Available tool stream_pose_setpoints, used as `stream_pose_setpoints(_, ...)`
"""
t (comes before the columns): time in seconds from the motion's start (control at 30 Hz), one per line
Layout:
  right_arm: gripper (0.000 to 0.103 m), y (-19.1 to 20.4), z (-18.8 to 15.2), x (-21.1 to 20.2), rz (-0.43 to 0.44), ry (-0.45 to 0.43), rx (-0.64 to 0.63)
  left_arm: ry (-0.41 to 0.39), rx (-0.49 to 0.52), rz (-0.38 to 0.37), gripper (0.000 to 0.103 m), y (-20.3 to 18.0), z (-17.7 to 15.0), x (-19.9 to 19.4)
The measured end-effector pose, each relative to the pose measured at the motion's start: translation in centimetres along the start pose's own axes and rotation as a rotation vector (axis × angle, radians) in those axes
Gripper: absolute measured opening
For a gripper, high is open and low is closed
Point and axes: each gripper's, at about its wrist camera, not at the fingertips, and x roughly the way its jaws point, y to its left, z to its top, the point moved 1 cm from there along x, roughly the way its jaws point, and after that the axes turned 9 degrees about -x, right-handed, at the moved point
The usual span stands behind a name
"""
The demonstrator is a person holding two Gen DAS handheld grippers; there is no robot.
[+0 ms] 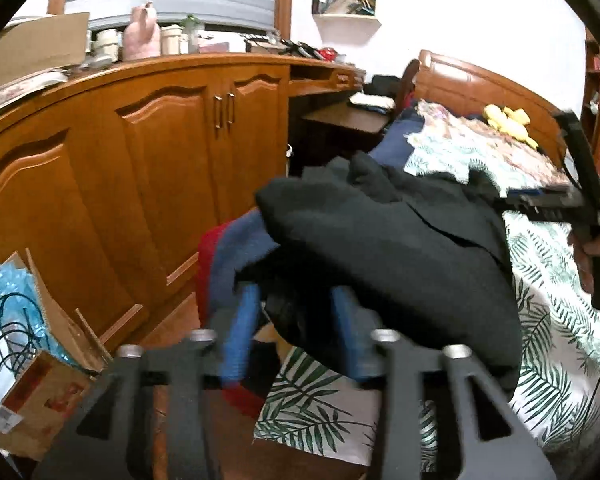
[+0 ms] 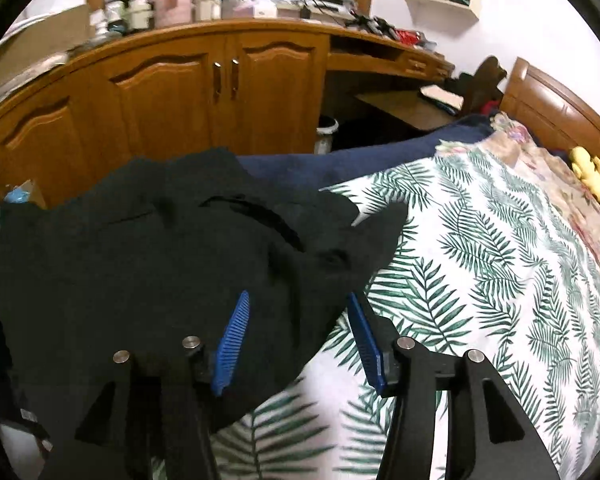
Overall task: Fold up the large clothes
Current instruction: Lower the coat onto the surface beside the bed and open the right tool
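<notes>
A large black garment (image 1: 380,248) lies bunched on the leaf-print bedsheet (image 1: 560,360), near the bed's left edge. My left gripper (image 1: 294,292) is open at its near side; dark cloth shows between the blue pads (image 1: 240,328), which do not press on it. In the right wrist view the same black garment (image 2: 160,260) spreads to the left over the leaf-print sheet (image 2: 480,280). My right gripper (image 2: 298,300) is open, its jaws astride the garment's right edge without pinching it. A person's hand (image 1: 592,256) holds the right tool at the far right.
A wooden cabinet (image 1: 148,152) and desk run along the bed's left side. Red and blue clothes (image 1: 228,256) hang off the bed edge. A cardboard box (image 1: 32,340) with blue plastic and cables stands on the floor. A yellow toy (image 2: 592,176) lies by the headboard (image 2: 560,112).
</notes>
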Motion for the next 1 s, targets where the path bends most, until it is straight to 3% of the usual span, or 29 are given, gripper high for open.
stream_pose_setpoints(0.07,0.054,0.8,-0.9,-0.8,0.011,-0.025,-0.004,-0.011,-0.016,-0.009,0.082,0.4,0.1,-0.7)
stream_pose_setpoints(0.17,0.055,1.9,-1.9,-1.3,0.089,-0.048,-0.015,-0.017,-0.019,-0.009,0.087,0.5,0.5,-1.6)
stream_pose_setpoints(0.37,0.055,5.7,-3.6,2.0,0.217,-0.012,-0.07,-0.033,0.005,-0.007,0.088,-0.6,0.9,-3.8)
stream_pose_setpoints(0.53,0.055,5.9,-3.4,2.9,0.204,0.006,-0.059,-0.062,0.022,-0.004,0.088,-1.6,1.6,-5.8)
stream_pose_setpoints(1.0,0.055,3.0,-6.5,-12.4,0.119,-0.189,-0.057,-0.186,0.083,-0.09,0.088,-8.8,3.5,-13.1)
